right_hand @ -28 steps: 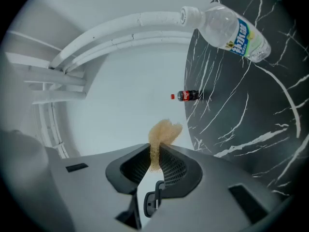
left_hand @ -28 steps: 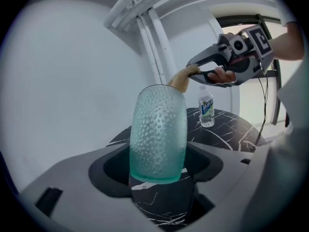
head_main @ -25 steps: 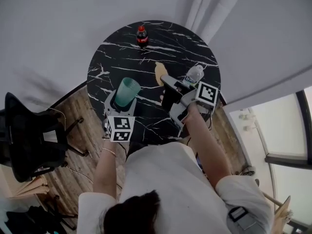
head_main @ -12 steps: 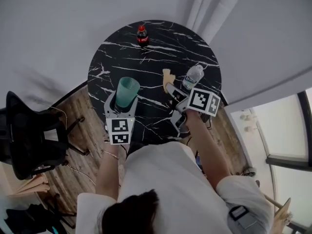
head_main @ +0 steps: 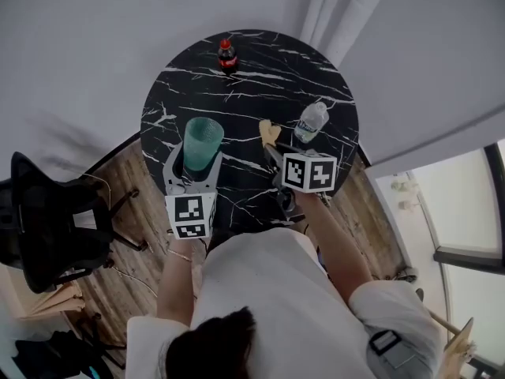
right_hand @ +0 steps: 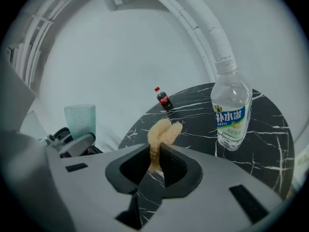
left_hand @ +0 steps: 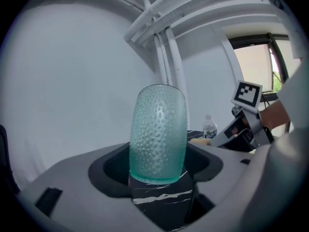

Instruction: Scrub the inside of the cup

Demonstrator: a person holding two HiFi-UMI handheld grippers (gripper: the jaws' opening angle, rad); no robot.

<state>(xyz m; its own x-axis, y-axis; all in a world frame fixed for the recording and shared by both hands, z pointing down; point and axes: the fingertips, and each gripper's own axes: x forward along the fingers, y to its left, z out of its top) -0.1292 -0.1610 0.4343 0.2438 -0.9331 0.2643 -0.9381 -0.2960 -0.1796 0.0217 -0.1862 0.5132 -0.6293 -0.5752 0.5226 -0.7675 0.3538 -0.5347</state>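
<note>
Looking down from the head view, we see a round black marble table [head_main: 252, 93] with white veins. The left gripper [head_main: 193, 168] reaches in from the near side, and its jaws stand wide on either side of a green cup [head_main: 203, 136], clasping it upright over the near-left part of the table. To the right, the right gripper [head_main: 274, 150] pinches a tan scrubber [head_main: 269, 130], whose tuft sticks out toward the far side. A clear water bottle [head_main: 311, 122] stands just right of the scrubber, and a small cola bottle [head_main: 227, 55] stands at the far edge. A dark chair [head_main: 39, 227] sits on the wooden floor to the left.

In the left gripper view, the dimpled cup fills the gap between the two jaws, which press on its lower sides. Marble shows below its base, but we cannot tell whether the base touches the table. The right gripper and the water bottle appear beyond it on the right.

In the right gripper view, the jaws are nearly together, clamped on the scrubber's lower part, while its frayed upper end fans out above them. The cup shows at the left, well apart from the scrubber.
</note>
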